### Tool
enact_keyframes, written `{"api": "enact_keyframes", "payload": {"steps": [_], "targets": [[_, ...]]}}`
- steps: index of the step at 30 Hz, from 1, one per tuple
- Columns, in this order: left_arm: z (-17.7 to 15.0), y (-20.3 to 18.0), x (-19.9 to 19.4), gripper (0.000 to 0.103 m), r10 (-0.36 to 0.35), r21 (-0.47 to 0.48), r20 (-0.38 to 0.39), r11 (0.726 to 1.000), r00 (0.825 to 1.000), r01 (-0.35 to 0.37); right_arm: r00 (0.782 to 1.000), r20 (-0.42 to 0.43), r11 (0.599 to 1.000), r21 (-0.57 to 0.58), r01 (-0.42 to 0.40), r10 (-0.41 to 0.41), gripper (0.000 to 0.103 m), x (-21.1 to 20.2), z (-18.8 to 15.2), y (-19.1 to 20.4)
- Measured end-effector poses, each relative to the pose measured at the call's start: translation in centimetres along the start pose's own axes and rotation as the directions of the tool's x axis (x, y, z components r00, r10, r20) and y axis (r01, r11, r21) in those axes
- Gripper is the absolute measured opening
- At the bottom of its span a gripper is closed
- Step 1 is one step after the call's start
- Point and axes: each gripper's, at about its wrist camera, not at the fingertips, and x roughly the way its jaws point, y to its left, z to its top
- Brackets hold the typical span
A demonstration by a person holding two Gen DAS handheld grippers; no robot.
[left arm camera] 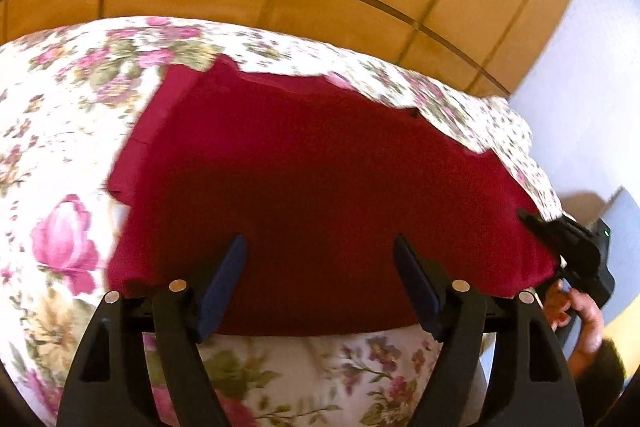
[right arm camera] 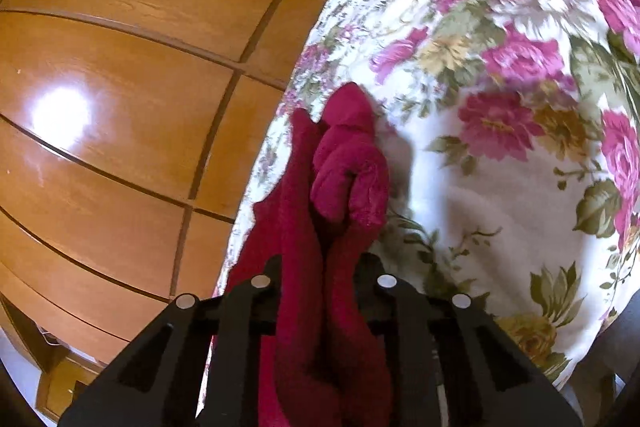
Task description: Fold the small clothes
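Left gripper (left arm camera: 320,259) jaws spread wide, empty, hovering over the near edge of the red garment (left arm camera: 320,167) spread ahead on the floral bedspread (left arm camera: 60,107). Right gripper (right arm camera: 320,267) clamps the garment's right edge, cloth bunching forward between its fingers. Garment's long axis runs gripper to gripper; left is free for the next grasp.

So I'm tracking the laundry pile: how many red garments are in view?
1. The red garment lies spread on the floral bedspread, its right edge bunched in the right gripper. Others may be hidden.

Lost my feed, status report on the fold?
Left gripper open over the dark red knit garment. Right gripper shut on its edge. Nothing in the way.
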Motion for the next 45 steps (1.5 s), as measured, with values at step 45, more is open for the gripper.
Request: {"api": "enact_keyframes", "payload": {"steps": [45], "targets": [[1.1,19.1,-7.7,0.075,0.274,-0.441,0.04,0.868,0.961,-0.229,0.984,-0.129,0.726,-0.687,0.002,-0.125,0.017,9.8,-17.2,26.9]]}}
